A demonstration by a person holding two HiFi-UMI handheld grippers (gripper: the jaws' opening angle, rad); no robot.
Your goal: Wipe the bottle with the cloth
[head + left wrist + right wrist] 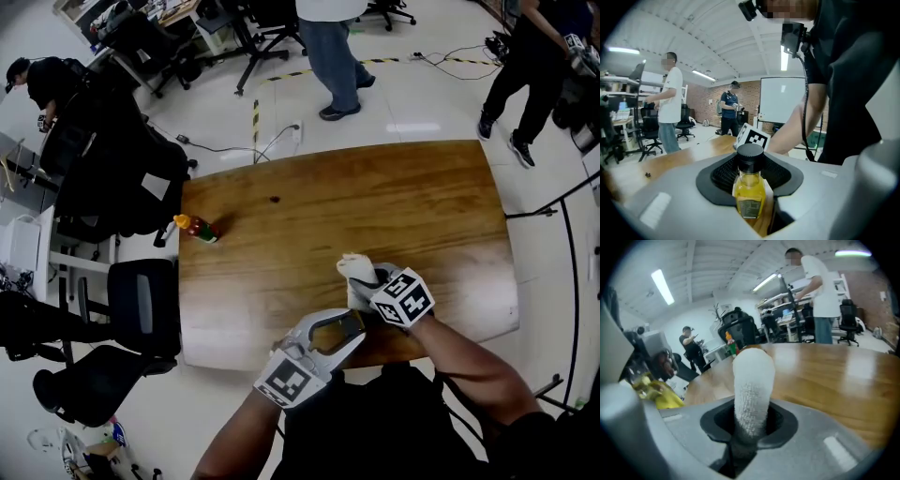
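Over the table (394, 202) edge, left gripper (352, 324) clamps bottle (750, 186), right gripper (377, 285) clamps cloth (752, 386).

A brown wooden table (412, 216) with a glossy top and rounded corners stands on a pale floor (412, 103). The fingers of the left gripper (354, 323) and of the right gripper (367, 281) are over its near edge. A small red sauce bottle (197, 228) with a yellow-orange cap lies on its side at the table's left edge, well apart from both pairs of fingers, ahead of them and to their left. A small dark speck (275, 199) lies on the wood farther out, also well ahead and left of the fingers. Light glares off the tabletop to their right.
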